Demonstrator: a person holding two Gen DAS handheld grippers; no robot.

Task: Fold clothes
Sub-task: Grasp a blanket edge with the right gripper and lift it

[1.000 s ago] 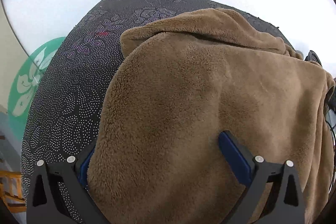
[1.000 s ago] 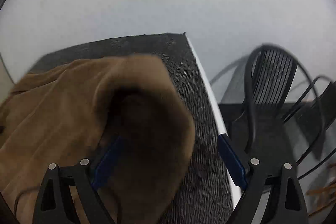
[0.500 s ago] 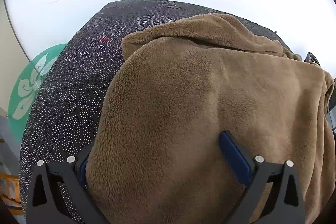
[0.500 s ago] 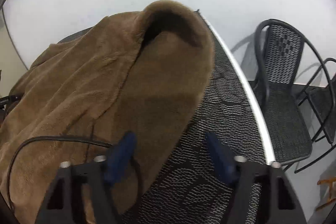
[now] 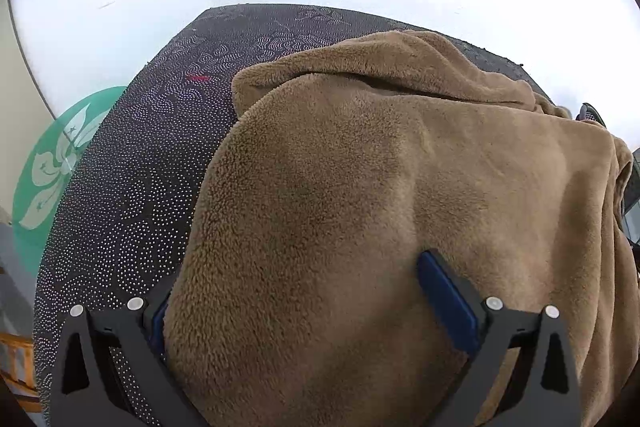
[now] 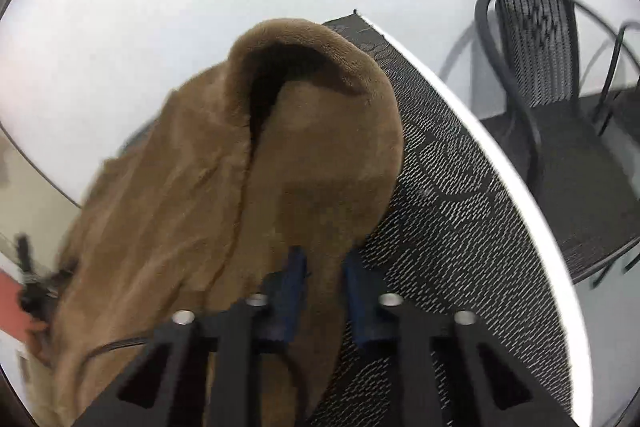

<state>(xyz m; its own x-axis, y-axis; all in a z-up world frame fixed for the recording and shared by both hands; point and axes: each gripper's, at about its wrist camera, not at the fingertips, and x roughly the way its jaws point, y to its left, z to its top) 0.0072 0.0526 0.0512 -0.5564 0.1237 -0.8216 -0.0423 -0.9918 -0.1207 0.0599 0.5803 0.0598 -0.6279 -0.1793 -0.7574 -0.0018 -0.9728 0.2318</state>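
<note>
Jaws of the left gripper [image 5: 304, 303] stand wide apart, one blue pad at about 7 o'clock in the left wrist view and the other at about 5 o'clock, with the brown fleece garment [image 5: 380, 195] heaped between them and over the near edge; the fabric lies against the pads, yet nothing is pinched. Jaws of the right gripper [image 6: 322, 287] are drawn close together at 6 o'clock in the right wrist view and clamp a fold of the same brown fleece garment [image 6: 248, 187], whose plush cloth passes straight between the two blue pads. From that clamp the fleece rises toward 12 o'clock into a rounded, hood-like arch with a dark hollow beneath it, and the rest spreads away toward 8 o'clock. The garment lies on the worktop [image 5: 132, 187], which wears a black cover patterned with small white dots; in the left wrist view the bare cover shows from 8 to 12 o'clock of the fleece, and in the right wrist view from 1 to 5 o'clock, ending in a white edge. A black mesh chair [image 6: 544, 75] stands beyond that edge at 2 o'clock. A green disc with a white flower [image 5: 56, 167] sits on the floor at 9 o'clock in the left wrist view. A thin black cable [image 6: 116, 345] crosses the fleece at 7 o'clock by the right gripper.
</note>
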